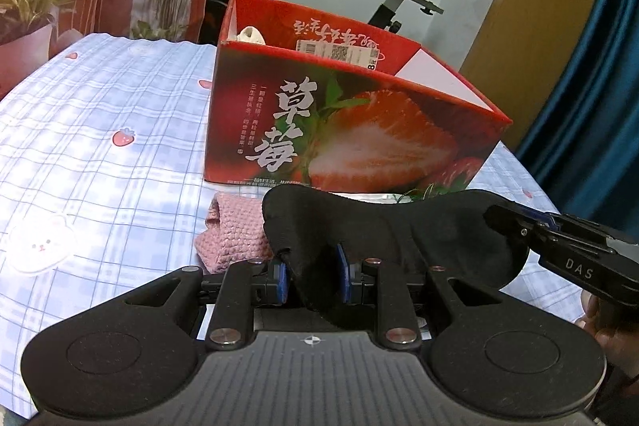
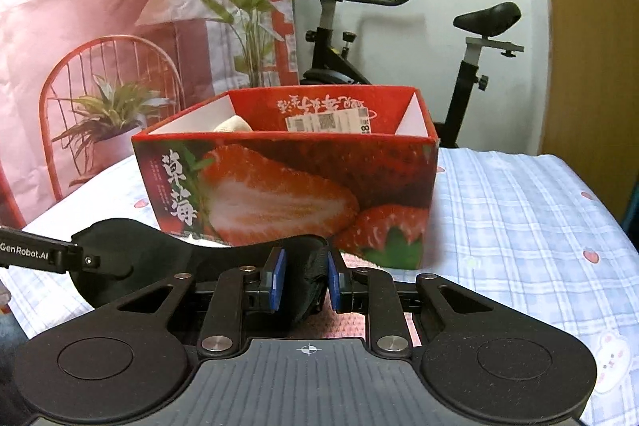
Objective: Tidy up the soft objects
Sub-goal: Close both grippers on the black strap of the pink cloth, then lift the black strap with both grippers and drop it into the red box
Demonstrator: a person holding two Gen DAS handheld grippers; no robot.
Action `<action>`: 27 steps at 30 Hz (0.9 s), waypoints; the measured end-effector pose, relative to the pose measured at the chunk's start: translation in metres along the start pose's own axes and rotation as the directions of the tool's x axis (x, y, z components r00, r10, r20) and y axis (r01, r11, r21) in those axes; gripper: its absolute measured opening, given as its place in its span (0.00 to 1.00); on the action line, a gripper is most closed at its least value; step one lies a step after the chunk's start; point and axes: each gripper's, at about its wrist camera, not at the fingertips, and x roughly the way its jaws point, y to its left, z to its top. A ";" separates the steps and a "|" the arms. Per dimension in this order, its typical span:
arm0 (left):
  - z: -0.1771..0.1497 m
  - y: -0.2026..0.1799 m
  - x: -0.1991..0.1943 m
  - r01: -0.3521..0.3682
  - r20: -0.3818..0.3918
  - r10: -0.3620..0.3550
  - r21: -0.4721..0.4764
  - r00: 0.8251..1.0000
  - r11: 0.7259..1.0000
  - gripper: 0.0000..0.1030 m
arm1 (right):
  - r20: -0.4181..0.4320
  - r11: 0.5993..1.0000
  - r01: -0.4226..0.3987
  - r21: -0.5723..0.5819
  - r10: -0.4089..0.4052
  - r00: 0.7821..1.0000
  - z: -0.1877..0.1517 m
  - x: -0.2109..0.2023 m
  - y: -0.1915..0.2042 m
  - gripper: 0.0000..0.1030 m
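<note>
Nearest, the left gripper (image 1: 310, 276) and right gripper (image 2: 305, 280) each pinch the black eye mask (image 1: 383, 226); beyond, the open strawberry box (image 2: 287, 186) holds a cream soft thing (image 2: 233, 125).

Lighting: dim, reddish indoor light. Glare washing out the checked bedsheet (image 1: 80, 154) at left. Fisheye bending the edges; corners darkening; right wrist view blurring slightly.

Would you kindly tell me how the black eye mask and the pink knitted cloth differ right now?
The black eye mask is smooth; the pink knitted cloth is nubbly. The eye mask is held between the left claw and right claw; the cloth lies on the checked sheet. Both sit before the strawberry box.
</note>
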 end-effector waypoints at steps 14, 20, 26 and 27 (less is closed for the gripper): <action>0.000 -0.003 -0.001 0.003 0.016 -0.003 0.001 1.000 1.000 0.17 | -0.010 0.998 -0.017 0.053 0.017 1.000 -0.005 0.003 -0.006 0.19; 0.019 -0.017 -0.036 -0.004 0.174 -0.011 0.083 0.985 0.997 0.12 | 0.105 0.996 -0.068 0.055 0.062 0.993 0.013 -0.017 -0.004 0.12; 0.061 -0.024 -0.057 -0.010 0.263 -0.018 0.107 0.965 0.994 0.12 | 0.220 0.996 -0.094 0.005 0.091 0.971 0.058 -0.033 0.001 0.11; 0.069 -0.026 -0.057 -0.014 0.273 -0.018 0.116 0.962 0.993 0.12 | 0.233 0.995 -0.099 -0.002 0.097 0.968 0.067 -0.033 0.000 0.11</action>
